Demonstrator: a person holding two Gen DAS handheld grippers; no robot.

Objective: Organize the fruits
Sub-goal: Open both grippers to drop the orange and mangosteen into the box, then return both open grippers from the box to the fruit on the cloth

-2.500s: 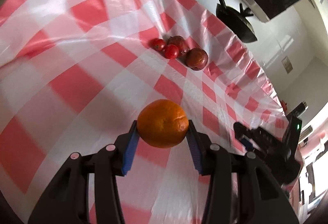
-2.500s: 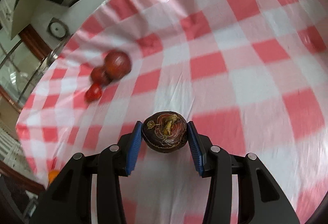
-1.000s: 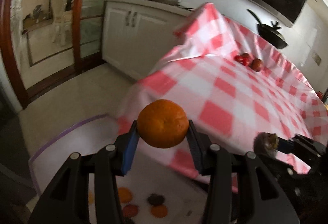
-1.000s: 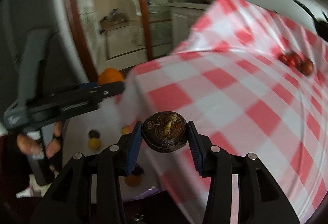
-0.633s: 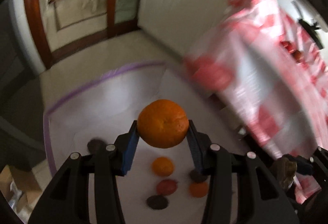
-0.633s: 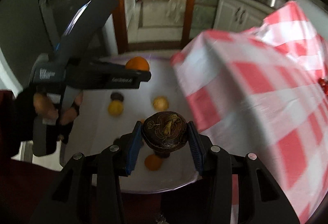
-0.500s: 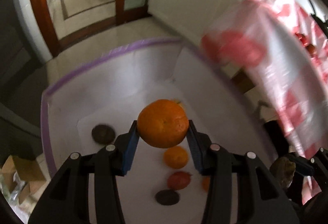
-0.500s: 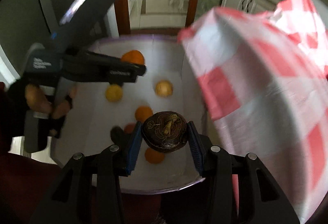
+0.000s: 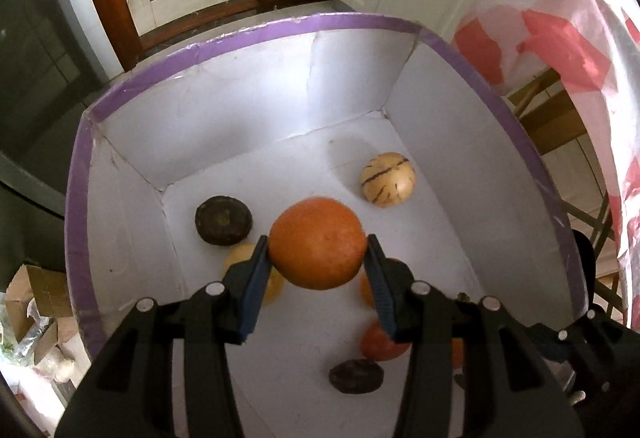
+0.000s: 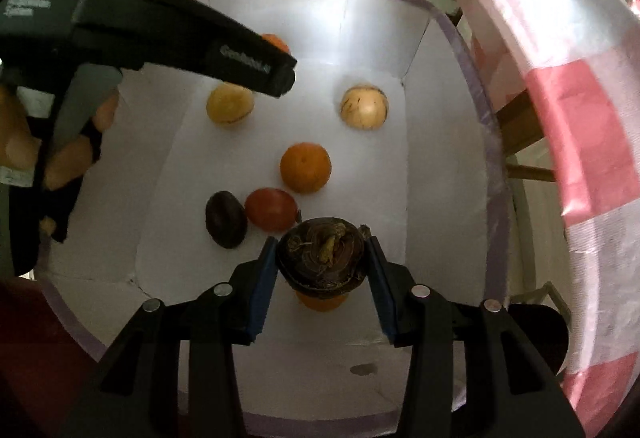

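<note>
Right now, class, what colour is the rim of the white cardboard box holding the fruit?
Purple; the white cardboard box's rim shows best in the left wrist view.

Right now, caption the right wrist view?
Right claw holds a dark mangosteen over the purple-rimmed box of fruit.

— How do the two grippers stand?

— Both point steeply downward. The left gripper (image 9: 318, 264) has its blue pads (image 9: 253, 288) against an orange (image 9: 317, 242), jaws just eased wider. The right gripper (image 10: 321, 262) clamps a dark fruit (image 10: 321, 258).

— And the hand?

— Fingers (image 10: 66, 157) wrap the left handle, seemingly in a dark fingerless glove.
</note>
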